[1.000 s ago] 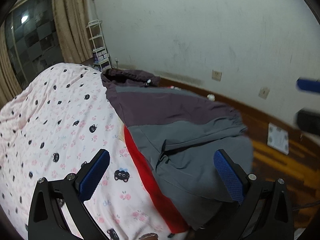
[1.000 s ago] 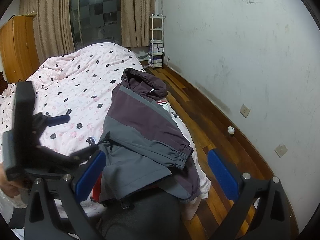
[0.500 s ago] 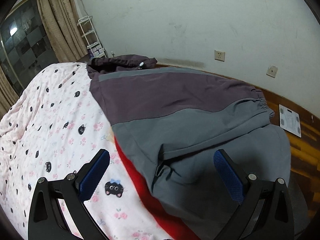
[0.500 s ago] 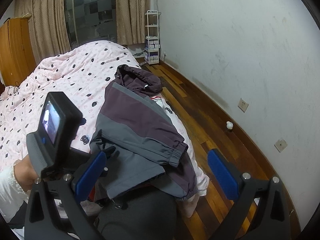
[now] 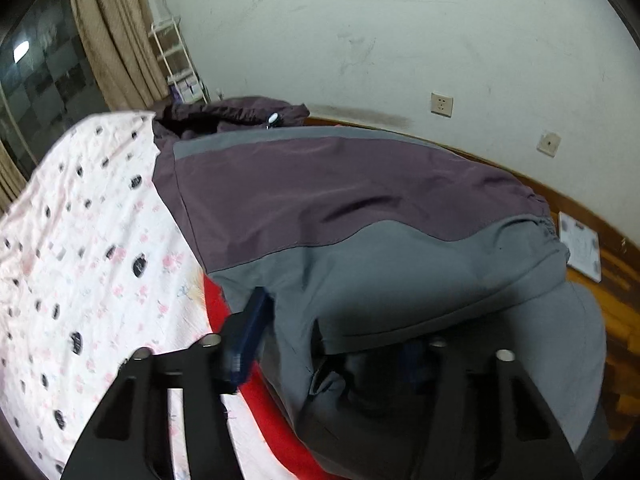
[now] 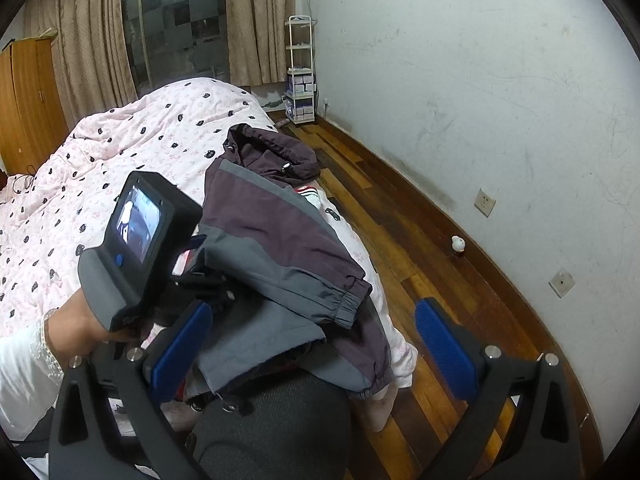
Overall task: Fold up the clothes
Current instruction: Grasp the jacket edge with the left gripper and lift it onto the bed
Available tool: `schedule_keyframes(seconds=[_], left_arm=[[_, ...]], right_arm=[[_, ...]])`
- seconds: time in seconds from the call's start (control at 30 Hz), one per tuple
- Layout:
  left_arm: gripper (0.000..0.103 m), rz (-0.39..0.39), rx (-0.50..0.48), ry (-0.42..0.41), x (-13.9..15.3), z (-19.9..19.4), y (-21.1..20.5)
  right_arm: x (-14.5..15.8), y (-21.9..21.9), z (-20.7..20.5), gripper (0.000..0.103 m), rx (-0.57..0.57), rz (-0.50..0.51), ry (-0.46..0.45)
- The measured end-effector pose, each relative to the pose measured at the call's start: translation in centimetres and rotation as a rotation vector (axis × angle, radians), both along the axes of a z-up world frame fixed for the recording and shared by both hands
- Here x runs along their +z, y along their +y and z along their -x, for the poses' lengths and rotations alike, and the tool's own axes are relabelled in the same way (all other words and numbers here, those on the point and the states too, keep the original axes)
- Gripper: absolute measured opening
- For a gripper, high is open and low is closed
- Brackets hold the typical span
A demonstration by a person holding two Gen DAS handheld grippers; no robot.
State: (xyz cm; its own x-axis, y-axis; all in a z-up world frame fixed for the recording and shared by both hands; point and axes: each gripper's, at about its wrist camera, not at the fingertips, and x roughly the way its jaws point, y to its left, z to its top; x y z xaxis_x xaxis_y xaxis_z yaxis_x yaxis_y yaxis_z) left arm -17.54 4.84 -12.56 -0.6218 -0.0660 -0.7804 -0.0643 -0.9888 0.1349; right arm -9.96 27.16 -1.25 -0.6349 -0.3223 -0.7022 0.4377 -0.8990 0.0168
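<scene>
A purple and grey hooded jacket [image 5: 340, 208] with a red lining lies along the bed's right edge, one sleeve folded across it. My left gripper [image 5: 336, 328] is down at the jacket's grey near part and its jaws are closing. A grey fold lies between them. The left blue pad [image 5: 252, 332] is blurred at the fabric's edge and the right pad is hidden under the cloth. In the right wrist view, a hand holds the left gripper [image 6: 208, 280] against the jacket [image 6: 280, 240]. My right gripper [image 6: 314, 312] hovers open above the sleeve cuff, holding nothing.
The bed carries a pink quilt [image 6: 120, 152] printed with small black cats. A dark rounded cushion [image 6: 272, 420] sits just below the jacket. Wooden floor runs along the white wall, with a bathroom scale [image 5: 580, 248], a white shelf rack [image 6: 300, 80] and a wardrobe [image 6: 28, 100].
The left gripper has moved in and down onto the jacket, and its wide jaws have drawn together around the grey fold. The right gripper has stayed in place.
</scene>
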Motion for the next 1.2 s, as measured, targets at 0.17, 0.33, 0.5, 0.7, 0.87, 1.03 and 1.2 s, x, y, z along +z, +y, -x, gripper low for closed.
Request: schedule_keyframes(seconds=[0.17, 0.33, 0.5, 0.7, 0.87, 1.03, 1.2], left_arm=[[0.01, -0.074, 0.069, 0.048, 1.8, -0.7, -2.0], [0.006, -0.171, 0.155, 0.108, 4.0, -2.3, -4.8], [0.005, -0.212, 0.291, 0.18, 6.2, -4.2, -9.2], [0.005, -0.233, 0.461, 0.227, 7.1, -7.0, -16.0], [0.004, -0.234, 0.577, 0.269, 7.2, -10.2, -20.9], [0.003, -0.243, 0.681, 0.3, 7.2, -13.5, -25.0], [0.003, -0.237, 0.781, 0.303, 6.5, -17.5, -28.3]], right_arm=[[-0.3, 0.1, 0.0, 0.103, 0.005, -0.004, -0.004], [-0.4, -0.1, 0.2, 0.103, 0.009, -0.007, -0.011], [-0.7, -0.8, 0.2, 0.103, 0.026, -0.012, -0.011], [-1.2, -2.8, -0.1, 0.103, 0.069, -0.023, -0.013], [-1.3, -4.9, -0.2, 0.103, 0.109, -0.039, 0.009], [-1.8, -7.2, 0.4, 0.103, 0.137, -0.046, 0.018], [-2.1, -9.8, 0.9, 0.103, 0.179, -0.04, 0.007]])
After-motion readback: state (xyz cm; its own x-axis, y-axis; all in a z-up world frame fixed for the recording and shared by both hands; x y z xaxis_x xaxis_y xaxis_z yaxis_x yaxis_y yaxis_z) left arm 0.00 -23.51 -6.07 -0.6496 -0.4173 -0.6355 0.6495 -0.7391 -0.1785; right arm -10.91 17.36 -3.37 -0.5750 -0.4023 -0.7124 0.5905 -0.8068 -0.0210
